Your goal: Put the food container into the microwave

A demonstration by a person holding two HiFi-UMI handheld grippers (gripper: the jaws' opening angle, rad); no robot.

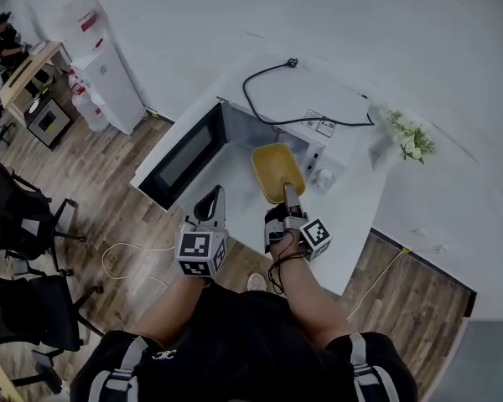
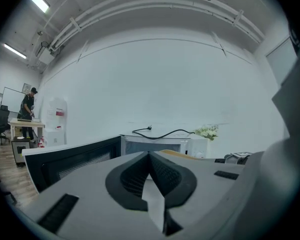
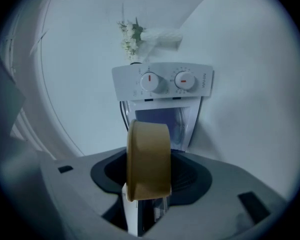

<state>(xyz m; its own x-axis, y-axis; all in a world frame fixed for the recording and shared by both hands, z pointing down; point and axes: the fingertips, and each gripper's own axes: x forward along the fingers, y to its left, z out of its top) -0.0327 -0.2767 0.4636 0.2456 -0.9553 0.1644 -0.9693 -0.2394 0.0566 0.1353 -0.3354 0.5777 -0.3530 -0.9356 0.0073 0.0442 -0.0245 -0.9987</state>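
Tub (image 1: 277, 171) first: it is a shallow, round-cornered shape in matt mustard plastic, thin-walled, with a rolled lip. I judge it light and a little springy, so a hard pinch would bow the wall, and the smooth plastic could slip if it tips. The lip is the sensible hold, and that is where the right gripper (image 1: 290, 199) has it. Its 2 jaws stand partly apart, closed over 1 wall at the near edge, with the tub jutting out ahead of them. It seems empty, though the head view is too coarse to be sure.

Straight beyond the jaws sits the microwave (image 3: 162, 84), white, boxy and hard-cased, with 2 round dials and its cavity (image 3: 160, 124) open. The dark glass door (image 1: 184, 153) hangs off to the left of the jaws. The tub is outside the cavity, just before its mouth.

The left gripper (image 1: 211, 203) has its ribbed black pads (image 2: 165, 176) pressed together on nothing.
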